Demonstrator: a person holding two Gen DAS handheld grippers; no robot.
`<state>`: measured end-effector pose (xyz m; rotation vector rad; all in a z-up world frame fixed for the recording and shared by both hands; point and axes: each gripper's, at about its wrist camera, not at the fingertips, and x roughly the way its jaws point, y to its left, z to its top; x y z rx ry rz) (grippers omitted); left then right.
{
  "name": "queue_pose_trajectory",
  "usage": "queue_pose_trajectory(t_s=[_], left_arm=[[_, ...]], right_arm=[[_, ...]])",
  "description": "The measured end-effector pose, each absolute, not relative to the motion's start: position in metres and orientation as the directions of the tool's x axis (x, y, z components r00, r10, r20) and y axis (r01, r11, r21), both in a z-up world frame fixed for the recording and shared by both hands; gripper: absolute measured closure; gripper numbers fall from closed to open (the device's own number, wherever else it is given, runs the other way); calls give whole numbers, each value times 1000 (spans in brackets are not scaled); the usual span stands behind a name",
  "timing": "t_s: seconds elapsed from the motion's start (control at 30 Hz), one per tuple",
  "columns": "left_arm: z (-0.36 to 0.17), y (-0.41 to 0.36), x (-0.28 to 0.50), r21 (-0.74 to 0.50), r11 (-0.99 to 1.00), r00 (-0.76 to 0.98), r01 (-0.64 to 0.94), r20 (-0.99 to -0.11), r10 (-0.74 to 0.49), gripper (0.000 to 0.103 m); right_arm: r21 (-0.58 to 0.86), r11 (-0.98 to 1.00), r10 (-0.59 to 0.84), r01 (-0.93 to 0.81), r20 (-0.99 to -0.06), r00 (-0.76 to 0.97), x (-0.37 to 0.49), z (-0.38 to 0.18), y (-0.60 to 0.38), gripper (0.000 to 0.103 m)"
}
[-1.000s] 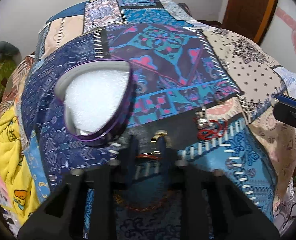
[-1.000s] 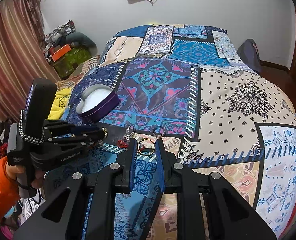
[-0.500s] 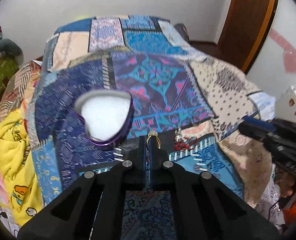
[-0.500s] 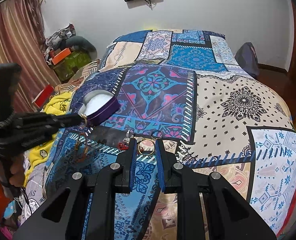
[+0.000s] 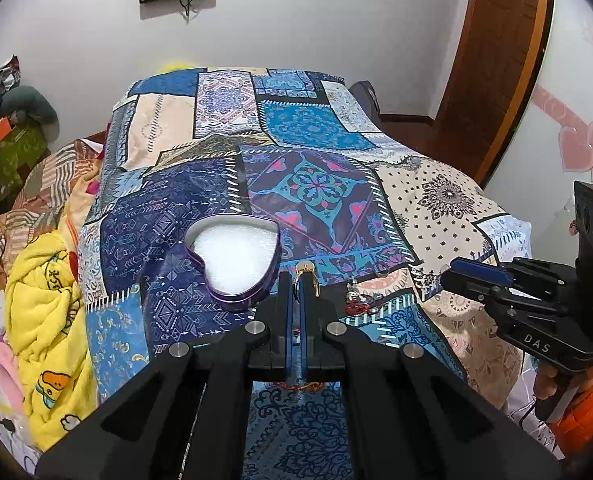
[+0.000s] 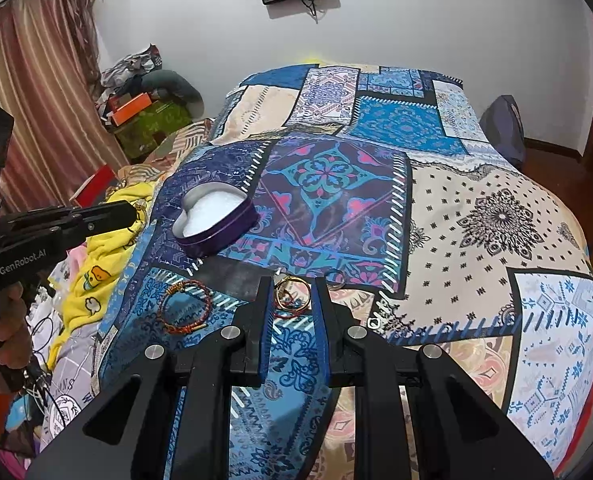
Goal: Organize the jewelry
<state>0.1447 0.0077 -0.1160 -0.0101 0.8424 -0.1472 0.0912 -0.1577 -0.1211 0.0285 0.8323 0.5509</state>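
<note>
My left gripper is shut on a small gold ring, held in the air just right of the purple heart-shaped tin with white foam inside. In the right wrist view the left gripper hovers left of the tin. My right gripper is open low over the bedspread, with a gold hoop and red-corded jewelry lying between its fingers. A red-and-gold cord bracelet lies to its left, a thin ring to its right.
Everything lies on a patchwork bedspread. A yellow blanket is bunched at the bed's left edge. The right gripper and the hand holding it enter the left wrist view from the right. Clutter and boxes stand by the curtain.
My left gripper shut on the gold ring and lifted it off the bedspread, up beside the tin. My right gripper stayed open over the gold hoop.
</note>
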Motion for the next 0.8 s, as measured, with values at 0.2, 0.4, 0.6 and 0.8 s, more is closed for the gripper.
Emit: queue_pose_trajectory(t_s=[0.2,0.4,0.6,0.8], left_arm=[[-140,29,146,-59,997,620,54,-780,-80,102],[-181,63,143,-81,996,537,-31,-842,-51,102],[-222,87,139,-84,992,453,-91,-891,-34,102],[-216,88,133,-106,991,484,-84,-874,-52,103]], right_arm=[[235,850,485,-471,-699,526,92,-123,-145,87],[227,844,485,-486,-711,509,93,-127,-134,87],[226,842,483,-490,-722,496,93,-132,-127,87],[219,841,478,-495,-730,489,94,-134,-123,87]])
